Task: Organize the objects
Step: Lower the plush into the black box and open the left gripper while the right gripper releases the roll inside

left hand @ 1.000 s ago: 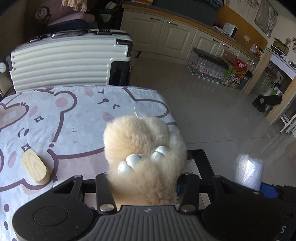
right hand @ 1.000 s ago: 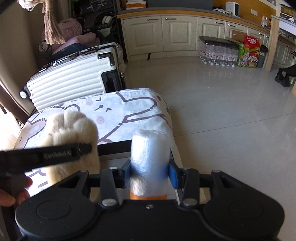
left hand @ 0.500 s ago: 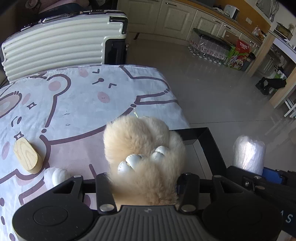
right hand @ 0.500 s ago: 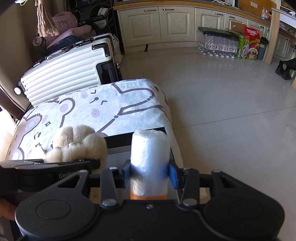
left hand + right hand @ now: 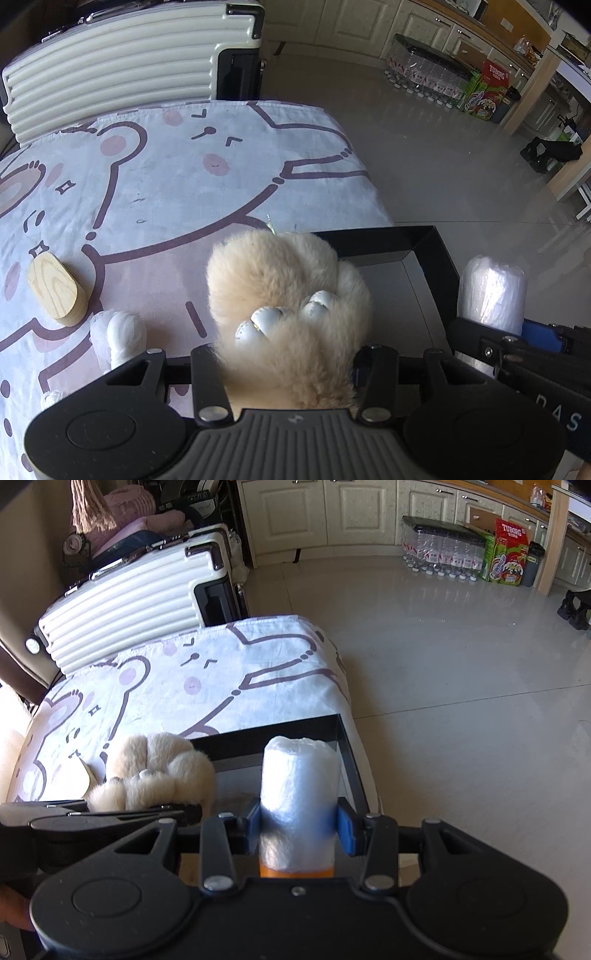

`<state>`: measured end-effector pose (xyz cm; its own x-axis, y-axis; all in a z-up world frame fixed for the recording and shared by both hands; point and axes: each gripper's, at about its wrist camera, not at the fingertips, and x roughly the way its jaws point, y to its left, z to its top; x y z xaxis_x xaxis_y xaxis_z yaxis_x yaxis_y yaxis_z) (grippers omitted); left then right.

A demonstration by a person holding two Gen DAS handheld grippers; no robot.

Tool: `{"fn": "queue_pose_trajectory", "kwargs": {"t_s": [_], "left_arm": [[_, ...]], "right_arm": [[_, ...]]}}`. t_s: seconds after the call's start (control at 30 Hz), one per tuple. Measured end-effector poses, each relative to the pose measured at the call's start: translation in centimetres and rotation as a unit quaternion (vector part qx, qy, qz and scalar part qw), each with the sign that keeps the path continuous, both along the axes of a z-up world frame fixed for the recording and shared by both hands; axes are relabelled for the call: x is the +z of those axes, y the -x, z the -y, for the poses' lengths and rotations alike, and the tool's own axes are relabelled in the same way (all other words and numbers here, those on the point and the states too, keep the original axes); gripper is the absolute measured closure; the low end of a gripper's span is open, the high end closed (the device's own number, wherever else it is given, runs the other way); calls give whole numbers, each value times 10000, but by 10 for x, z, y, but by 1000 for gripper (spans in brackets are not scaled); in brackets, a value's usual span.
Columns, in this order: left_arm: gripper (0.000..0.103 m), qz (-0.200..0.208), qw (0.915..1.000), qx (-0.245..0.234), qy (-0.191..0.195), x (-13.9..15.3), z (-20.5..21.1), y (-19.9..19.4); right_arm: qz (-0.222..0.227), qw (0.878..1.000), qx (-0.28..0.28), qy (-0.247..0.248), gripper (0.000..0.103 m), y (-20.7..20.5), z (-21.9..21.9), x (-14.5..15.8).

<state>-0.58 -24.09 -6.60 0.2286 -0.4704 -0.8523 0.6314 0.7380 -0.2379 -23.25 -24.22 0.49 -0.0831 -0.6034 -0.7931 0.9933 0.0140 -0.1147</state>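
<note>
The left hand-held gripper [image 5: 288, 365] is clamped on a fluffy cream paw toy [image 5: 284, 295], which hangs over the near left part of a black tray [image 5: 436, 251]. At its 3 o'clock, the right hand-held gripper [image 5: 299, 823] grips a white roll of plastic bags [image 5: 299, 775] upright above the same tray. On the bear-print cloth [image 5: 177, 177], at 9 o'clock from the toy, lie a small white object [image 5: 118, 332] and a wooden oval block [image 5: 55, 291]. Beyond, at 12 o'clock, stands a cream suitcase [image 5: 122, 62].
</note>
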Motion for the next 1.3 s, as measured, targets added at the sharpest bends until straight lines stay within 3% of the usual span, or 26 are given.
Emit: {"fn": "queue_pose_trajectory", "kwargs": {"t_s": [0.23,0.7,0.87,1.3], "left_arm": [[54,67,9998,-157,-54,-1,0,4],[43,24,9997,-204,88,3,-1,4],[26,317,9992,-138,184,16,-5,4],[23,432,9980,-31,467,32,-22,-6]], "right_arm": [[-183,9997,30,-183,61,-7,5,-11],[-225,9991,-183,-300,61,4,10,-17],[-221,9988,-241,-373,61,6,12,-21],[-240,9981,-111,-563,60,-7,18,-33]]}}
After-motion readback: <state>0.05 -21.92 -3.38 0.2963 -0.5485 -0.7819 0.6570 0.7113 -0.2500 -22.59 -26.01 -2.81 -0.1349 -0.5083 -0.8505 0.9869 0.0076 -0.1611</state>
